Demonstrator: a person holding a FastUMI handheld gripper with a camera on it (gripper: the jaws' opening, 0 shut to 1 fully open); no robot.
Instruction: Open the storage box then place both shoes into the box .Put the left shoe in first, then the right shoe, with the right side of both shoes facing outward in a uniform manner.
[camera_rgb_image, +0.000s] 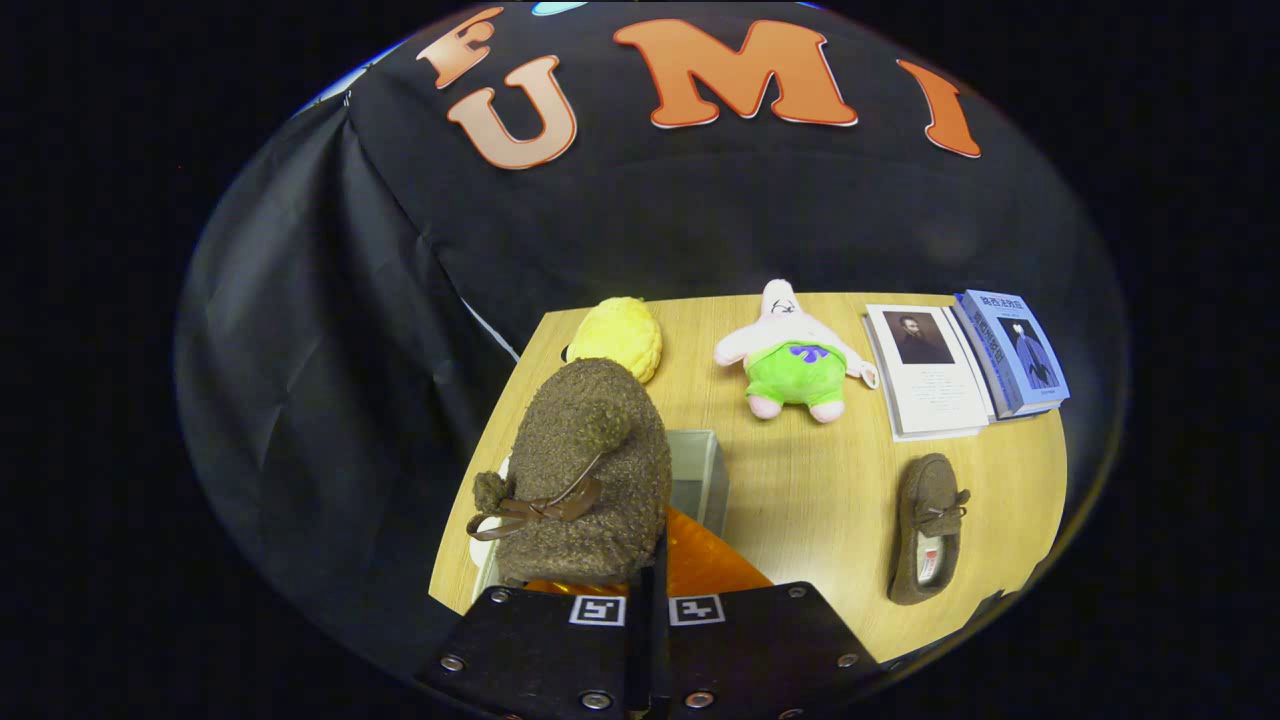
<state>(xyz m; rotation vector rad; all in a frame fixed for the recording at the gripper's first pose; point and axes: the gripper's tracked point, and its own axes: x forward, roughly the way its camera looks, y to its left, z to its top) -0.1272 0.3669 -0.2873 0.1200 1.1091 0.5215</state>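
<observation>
A brown fuzzy shoe (585, 470) with a leather bow hangs toe-away just ahead of my fingers, over the storage box. My gripper (648, 598) is shut, and a thin dark edge of that shoe is pinched between the two fingers. The grey translucent storage box (700, 465) stands under and behind the shoe, which hides most of it. The box's orange flap (712, 565) lies open towards me. The second brown shoe (925, 530) rests on the wooden table (820, 500) to the right, opening up, toe pointing away.
Beyond the box lie a yellow plush (618, 338) and a pink-and-green plush star (795, 365). Two books (940, 375) (1015, 350) sit at the far right. The table's left edge drops off beside the box, against the black cloth wall.
</observation>
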